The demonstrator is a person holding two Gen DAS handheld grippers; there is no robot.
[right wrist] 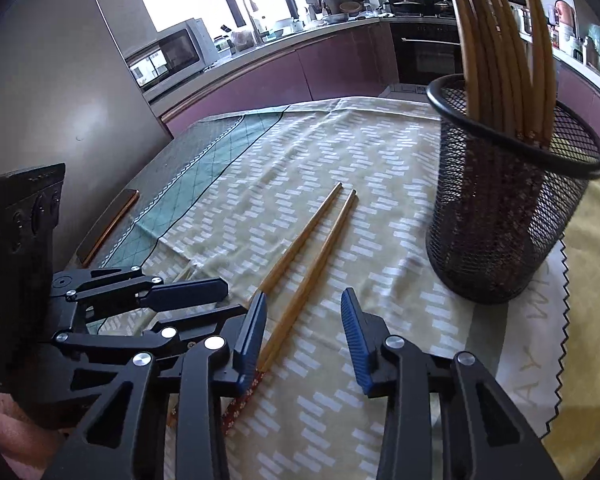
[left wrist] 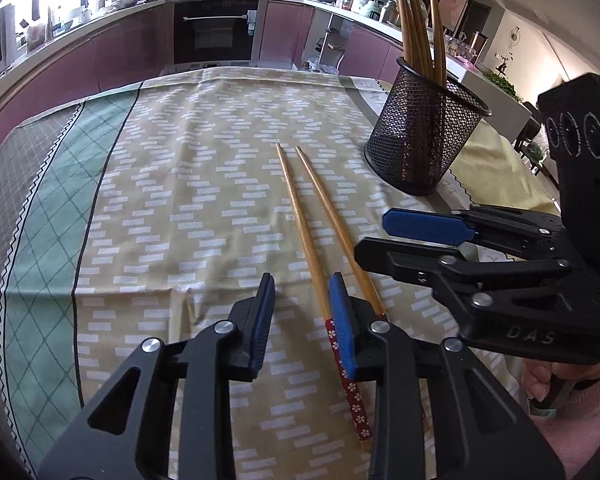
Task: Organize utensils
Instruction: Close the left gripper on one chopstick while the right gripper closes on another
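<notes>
We see the left gripper (left wrist: 302, 298) low over the table's near edge, jaws part open with clear cloth showing between the pads. It grips nothing. Its right finger (left wrist: 342, 324) sits just beside the left chopstick (left wrist: 300, 220), over that stick's red flowered end; contact we cannot tell.

The pair of chopsticks (right wrist: 312, 248) lies flat on the patterned tablecloth (left wrist: 204, 168), about mid-table, red ends toward the near edge, thin tips pointing at the far edge. The sticks lie close together, apart at the tips.

The right gripper (right wrist: 304, 308) hangs just right of the left one, jaws also part open and empty. In its own view one chopstick runs through the gap close to the left finger (right wrist: 252, 328), not pinched. From the left camera its fingers hover beside the right chopstick (left wrist: 332, 216).

Further right, near the table's right edge, a black mesh cup (left wrist: 424, 136) stands upright, holding a bunch of wooden chopsticks (right wrist: 500, 48), thin ends up.

A phone (right wrist: 112, 220) lies at the table's left edge.
</notes>
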